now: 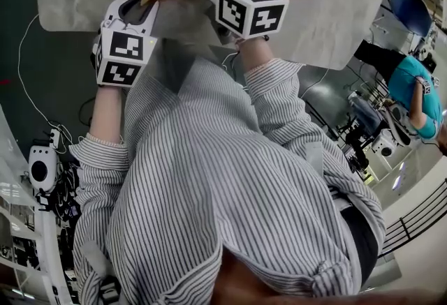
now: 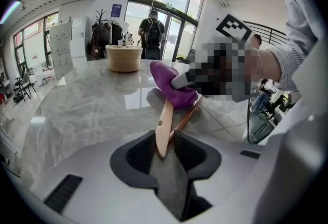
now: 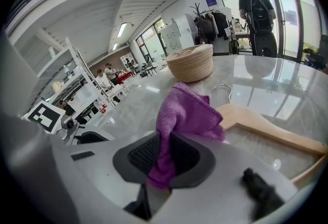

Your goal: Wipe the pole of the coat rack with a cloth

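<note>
both pairs of jaws were clamped: the left gripper (image 2: pixel 165 138) on one tip of the wooden hanger (image 2: pixel 165 115) lying on the counter (image 2: pixel 87 110), its arm running straight ahead to the purple cloth (image 3: pixel 187 110) pinched by the right gripper (image 3: pixel 164 154).

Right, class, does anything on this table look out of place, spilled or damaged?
Nothing stands out. The left gripper is shut on one end of the wooden hanger, the right gripper is shut on the purple cloth laid over its middle, and the table shows no spill.
</note>
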`<state>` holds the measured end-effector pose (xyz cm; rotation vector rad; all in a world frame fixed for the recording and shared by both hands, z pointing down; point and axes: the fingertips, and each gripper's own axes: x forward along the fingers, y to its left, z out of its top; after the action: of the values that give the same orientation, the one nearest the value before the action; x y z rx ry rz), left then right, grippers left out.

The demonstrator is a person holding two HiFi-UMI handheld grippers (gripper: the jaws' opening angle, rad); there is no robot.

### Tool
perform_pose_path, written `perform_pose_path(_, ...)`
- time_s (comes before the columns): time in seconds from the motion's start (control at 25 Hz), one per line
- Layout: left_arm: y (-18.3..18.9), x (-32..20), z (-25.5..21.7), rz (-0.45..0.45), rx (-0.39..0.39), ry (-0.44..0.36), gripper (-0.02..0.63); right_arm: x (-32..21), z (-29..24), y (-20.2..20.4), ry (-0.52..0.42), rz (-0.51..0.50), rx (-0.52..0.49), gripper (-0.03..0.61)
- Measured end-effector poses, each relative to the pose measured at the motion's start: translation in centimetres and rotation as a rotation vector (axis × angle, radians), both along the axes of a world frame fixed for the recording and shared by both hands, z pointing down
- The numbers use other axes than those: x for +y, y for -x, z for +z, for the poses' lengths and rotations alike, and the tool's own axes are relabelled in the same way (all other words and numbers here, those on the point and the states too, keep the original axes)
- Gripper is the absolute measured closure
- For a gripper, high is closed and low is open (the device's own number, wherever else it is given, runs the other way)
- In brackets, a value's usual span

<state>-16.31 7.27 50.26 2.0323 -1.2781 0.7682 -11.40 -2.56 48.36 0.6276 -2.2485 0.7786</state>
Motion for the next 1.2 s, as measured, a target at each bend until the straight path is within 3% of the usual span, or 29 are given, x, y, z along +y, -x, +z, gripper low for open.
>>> perform_pose_path(0.32,0.0,-0.1,0.1,0.011,-0.006,-0.006,0.489,3.3,0.1,2.1,0.034,-0.063,-0.016,0.515)
perform_pose_path(1.2,-0.3,-0.7,0.3,0.022,-0.018,-0.010,0.489,5.8,-0.5,2.8,0.084,-0.084,-0.066,0.515)
